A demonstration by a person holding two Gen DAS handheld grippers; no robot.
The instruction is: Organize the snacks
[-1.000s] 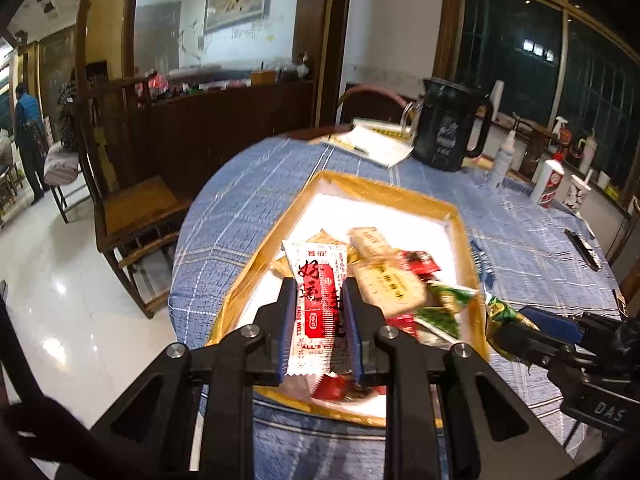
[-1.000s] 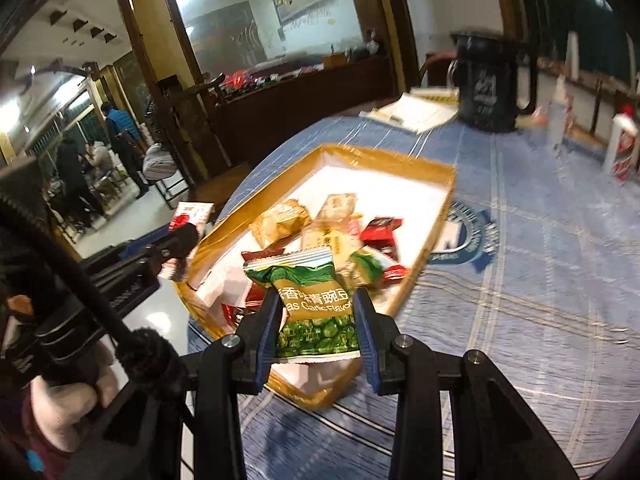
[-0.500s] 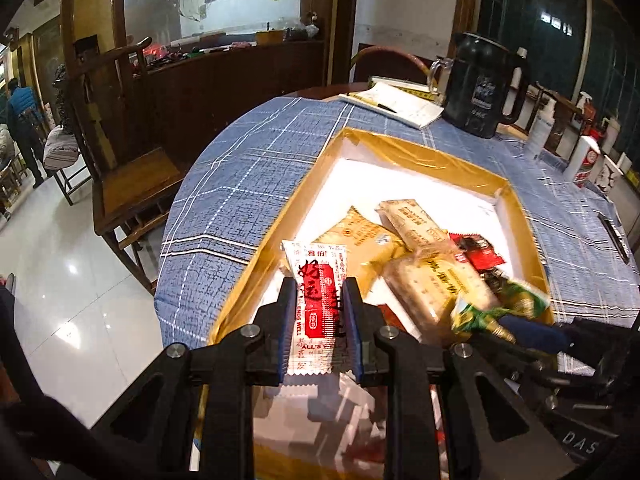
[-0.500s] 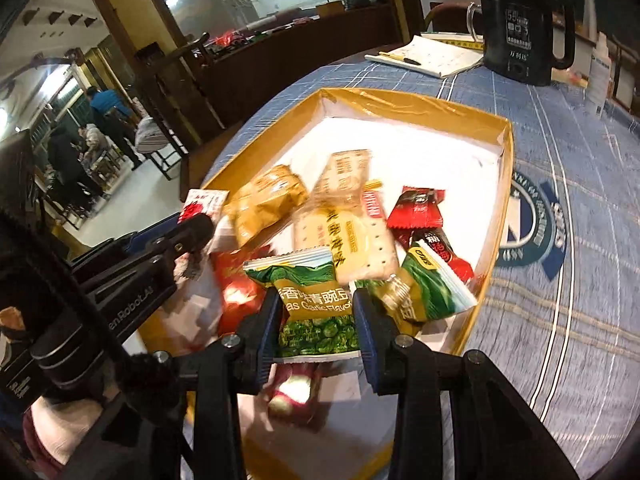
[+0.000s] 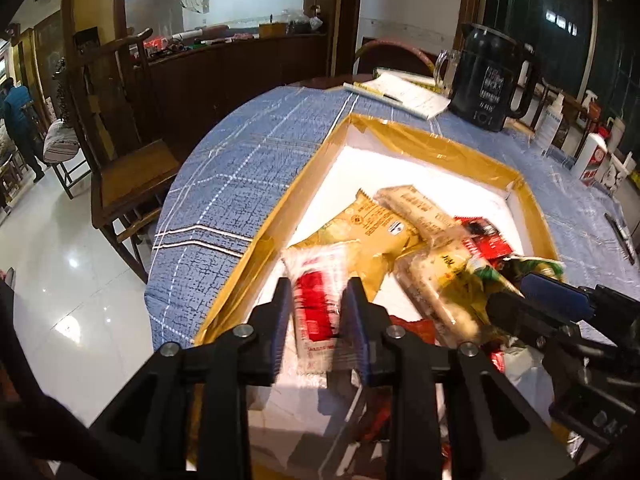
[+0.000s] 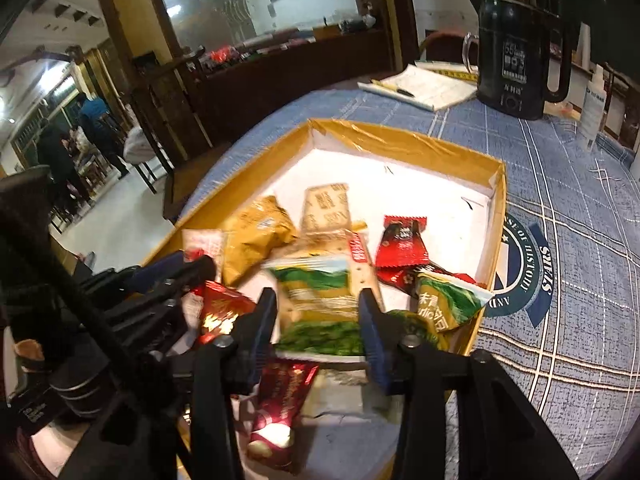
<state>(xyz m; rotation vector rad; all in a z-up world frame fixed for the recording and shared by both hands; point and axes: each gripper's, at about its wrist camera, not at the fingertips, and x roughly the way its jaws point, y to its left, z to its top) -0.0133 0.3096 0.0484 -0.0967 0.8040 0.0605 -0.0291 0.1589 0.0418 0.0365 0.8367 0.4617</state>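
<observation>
A gold-rimmed white tray [image 5: 440,140] on the blue checked tablecloth holds several snack packets. In the left wrist view my left gripper [image 5: 316,300] hangs over the tray's near corner, jaws opening. A red and white packet [image 5: 314,276] sits blurred and tilted between its fingers, loose from the pads. In the right wrist view my right gripper [image 6: 318,312] is over the near end of the tray [image 6: 400,136], jaws opening too. A green pea packet [image 6: 316,280] is smeared between the fingers, slipping down. Each gripper shows at the edge of the other's view.
A yellow packet [image 5: 372,228], a cracker packet [image 5: 416,204], a red packet [image 6: 402,240] and a second green packet [image 6: 448,304] lie in the tray. Behind it stand a black kettle [image 5: 492,84], a notebook [image 5: 404,92] and bottles [image 5: 592,156]. A wooden chair [image 5: 120,168] stands beyond the table's left edge.
Both grippers came forward and down over the tray. Their jaws have widened a little, and both packets, sharp and firmly held before, now look blurred and loose.
</observation>
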